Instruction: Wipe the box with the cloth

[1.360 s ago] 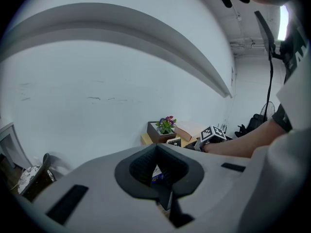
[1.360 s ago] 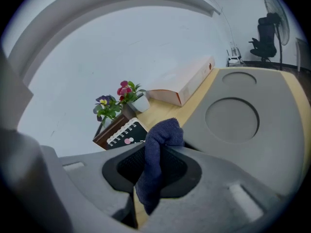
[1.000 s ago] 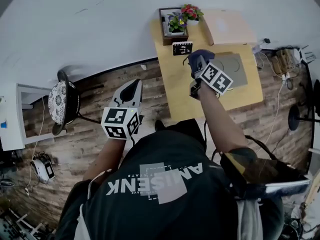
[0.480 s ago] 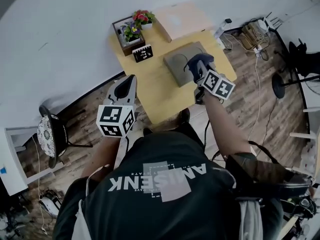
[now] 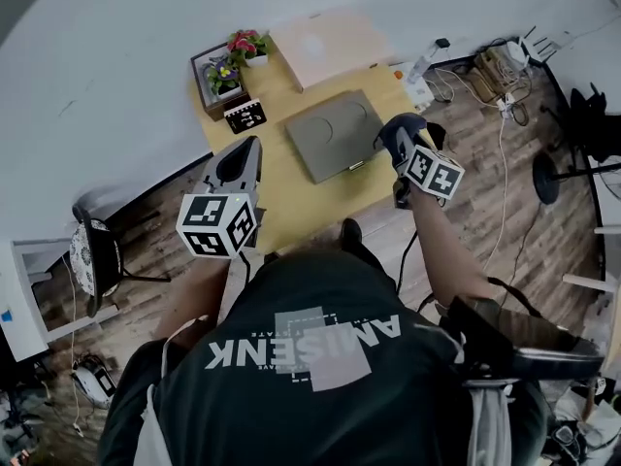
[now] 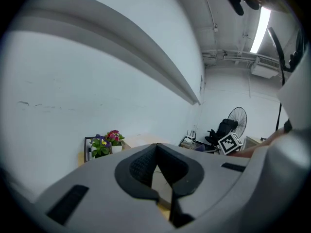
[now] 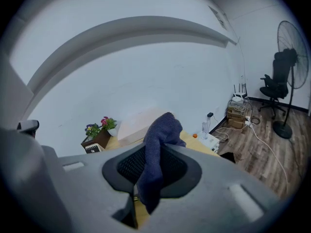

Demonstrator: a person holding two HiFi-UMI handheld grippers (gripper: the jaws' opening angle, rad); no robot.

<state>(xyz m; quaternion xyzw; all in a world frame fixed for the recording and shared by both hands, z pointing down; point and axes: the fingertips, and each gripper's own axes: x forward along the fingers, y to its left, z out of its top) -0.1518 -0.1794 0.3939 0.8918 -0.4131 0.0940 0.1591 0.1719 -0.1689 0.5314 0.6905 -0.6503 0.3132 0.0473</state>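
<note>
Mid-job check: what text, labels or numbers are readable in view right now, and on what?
"ANISENK", roughly, upside down in the head view, on the back of the shirt.
Smaller line by it on the shirt: too small to read.
Card by the flowers: square marker, no words.
Left cube, right cube: square markers, no words.
Nothing else legible.

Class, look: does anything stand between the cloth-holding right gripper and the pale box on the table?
Nothing upright does. Only the flat grey pad lies between the right gripper, shut on the cloth, and the box; the gripper can probably pass above it.
</note>
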